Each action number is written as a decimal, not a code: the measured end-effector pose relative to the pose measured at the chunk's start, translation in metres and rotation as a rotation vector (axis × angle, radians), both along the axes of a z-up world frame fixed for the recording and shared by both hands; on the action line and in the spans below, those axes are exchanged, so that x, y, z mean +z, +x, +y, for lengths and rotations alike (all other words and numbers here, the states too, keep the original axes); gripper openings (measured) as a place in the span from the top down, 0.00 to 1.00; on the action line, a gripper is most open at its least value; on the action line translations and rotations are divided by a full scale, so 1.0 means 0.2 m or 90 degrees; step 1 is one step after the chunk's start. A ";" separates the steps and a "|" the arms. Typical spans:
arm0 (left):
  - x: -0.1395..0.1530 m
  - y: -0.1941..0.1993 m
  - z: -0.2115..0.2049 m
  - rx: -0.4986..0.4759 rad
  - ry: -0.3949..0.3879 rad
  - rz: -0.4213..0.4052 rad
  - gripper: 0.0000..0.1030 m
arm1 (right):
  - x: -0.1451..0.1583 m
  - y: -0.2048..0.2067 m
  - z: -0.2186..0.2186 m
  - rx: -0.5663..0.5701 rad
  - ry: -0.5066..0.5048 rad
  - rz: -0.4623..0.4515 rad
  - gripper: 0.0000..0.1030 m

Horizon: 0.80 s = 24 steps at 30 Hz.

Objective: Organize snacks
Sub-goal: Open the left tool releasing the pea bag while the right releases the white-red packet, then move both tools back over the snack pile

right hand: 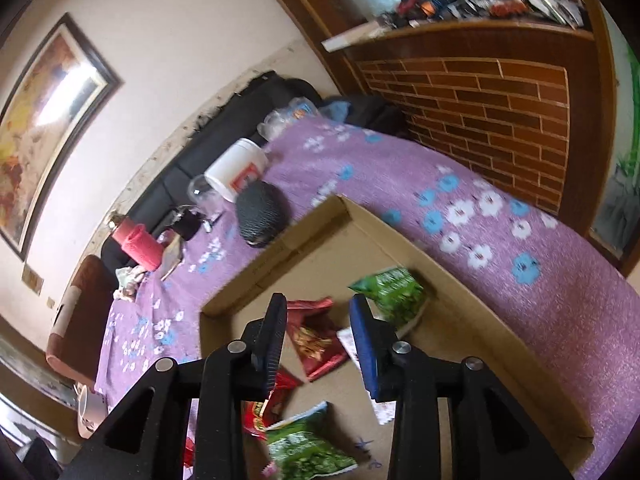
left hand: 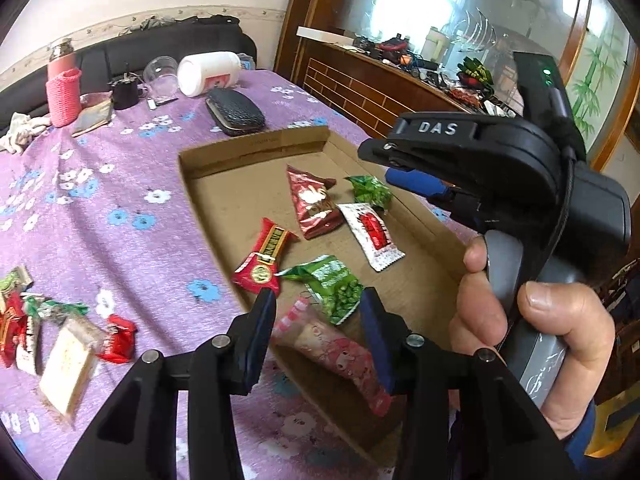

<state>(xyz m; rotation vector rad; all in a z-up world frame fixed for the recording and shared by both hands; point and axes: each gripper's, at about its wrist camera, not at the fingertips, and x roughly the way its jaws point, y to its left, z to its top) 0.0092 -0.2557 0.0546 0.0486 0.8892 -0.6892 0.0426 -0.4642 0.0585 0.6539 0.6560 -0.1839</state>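
A shallow cardboard box (left hand: 248,152) lies on the purple floral cloth and holds several snack packets: a dark red triangular one (left hand: 312,204), a white-and-red one (left hand: 370,234), two green ones (left hand: 370,192) (left hand: 338,292), a red bar (left hand: 264,258) and a pink packet (left hand: 336,354). My left gripper (left hand: 318,304) is open above the pink packet, at the box's near edge. My right gripper (right hand: 320,312) is open and empty above the box (right hand: 320,220), over the dark red packet (right hand: 316,340); it also shows in the left wrist view (left hand: 384,162).
More snacks (left hand: 60,336) lie loose on the cloth left of the box. Behind the box are a black case (left hand: 234,112), a white jar (left hand: 208,72) on its side, a pink-sleeved bottle (left hand: 63,88) and a glass. A wooden brick-patterned counter (right hand: 480,112) stands at the right.
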 end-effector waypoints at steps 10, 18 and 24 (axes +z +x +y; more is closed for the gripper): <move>0.08 0.05 0.30 0.077 0.003 -0.011 0.59 | 0.07 0.02 0.26 0.121 -0.069 -0.060 0.66; 0.15 0.07 0.68 0.163 0.013 -0.024 0.59 | 0.12 -0.01 0.53 0.242 -0.144 -0.127 0.66; 0.17 0.18 1.09 0.265 0.051 -0.024 0.59 | 0.09 -0.03 0.69 0.307 -0.163 -0.134 0.66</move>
